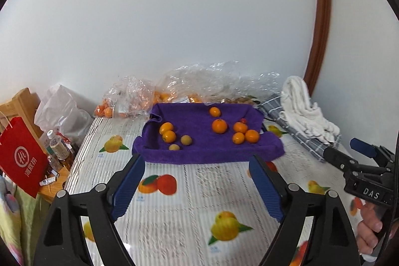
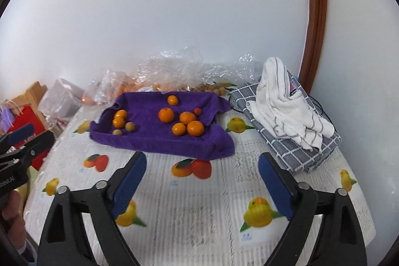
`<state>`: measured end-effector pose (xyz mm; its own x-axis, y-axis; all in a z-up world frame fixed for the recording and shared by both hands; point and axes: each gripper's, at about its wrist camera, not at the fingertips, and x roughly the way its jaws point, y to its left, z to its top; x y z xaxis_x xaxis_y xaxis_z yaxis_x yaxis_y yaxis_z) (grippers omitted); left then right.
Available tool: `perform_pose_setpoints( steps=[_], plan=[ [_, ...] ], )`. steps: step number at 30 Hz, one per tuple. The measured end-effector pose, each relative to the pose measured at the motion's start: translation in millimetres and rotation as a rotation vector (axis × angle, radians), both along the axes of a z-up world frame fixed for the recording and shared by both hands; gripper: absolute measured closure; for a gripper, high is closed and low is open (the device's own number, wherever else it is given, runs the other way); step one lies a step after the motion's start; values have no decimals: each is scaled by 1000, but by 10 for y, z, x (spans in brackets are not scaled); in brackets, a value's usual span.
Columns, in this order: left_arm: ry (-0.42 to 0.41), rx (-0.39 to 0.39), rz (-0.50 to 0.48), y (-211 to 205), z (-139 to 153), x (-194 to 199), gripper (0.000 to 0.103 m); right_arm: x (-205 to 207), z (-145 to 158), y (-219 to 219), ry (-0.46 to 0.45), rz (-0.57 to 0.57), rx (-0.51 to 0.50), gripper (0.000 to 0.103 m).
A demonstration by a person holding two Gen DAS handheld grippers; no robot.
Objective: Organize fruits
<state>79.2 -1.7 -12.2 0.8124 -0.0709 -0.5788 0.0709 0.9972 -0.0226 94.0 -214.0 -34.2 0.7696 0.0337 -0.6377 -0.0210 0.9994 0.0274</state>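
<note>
Both held back off the purple towel [image 1: 199, 148], angled down over the fruit-print tablecloth [image 1: 189, 203]. Left gripper [image 1: 199, 188] spread wide, nothing between the pads; right gripper [image 2: 202, 186] likewise gaping and empty. Oranges [image 2: 184, 125] plus a few smaller brownish fruits [image 2: 129, 127] (longans maybe) scattered on the towel, well beyond both sets of fingertips.

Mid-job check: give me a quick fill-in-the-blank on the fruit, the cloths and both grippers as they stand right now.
1. The oranges lie on a ____ towel.
2. The white striped cloth is piled on a grey ____ cloth.
3. The left gripper and right gripper both stand ____, with nothing between the fingers.
4. The single small red fruit sits nearest the ____-hand cluster of oranges.

Missing words: purple; checked; open; right
</note>
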Motion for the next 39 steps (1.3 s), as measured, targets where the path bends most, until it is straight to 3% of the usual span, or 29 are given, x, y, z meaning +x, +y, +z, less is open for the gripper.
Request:
perform_pose_setpoints(
  steps=[13,39],
  plan=[
    [-41,9,5,-147,-50,-509,17,-616,36,-37,-33,-9,3,3],
    [-52,7,35,-85,-32,-612,17,-734,84,-46,-51,-22,-7,3]
  ],
)
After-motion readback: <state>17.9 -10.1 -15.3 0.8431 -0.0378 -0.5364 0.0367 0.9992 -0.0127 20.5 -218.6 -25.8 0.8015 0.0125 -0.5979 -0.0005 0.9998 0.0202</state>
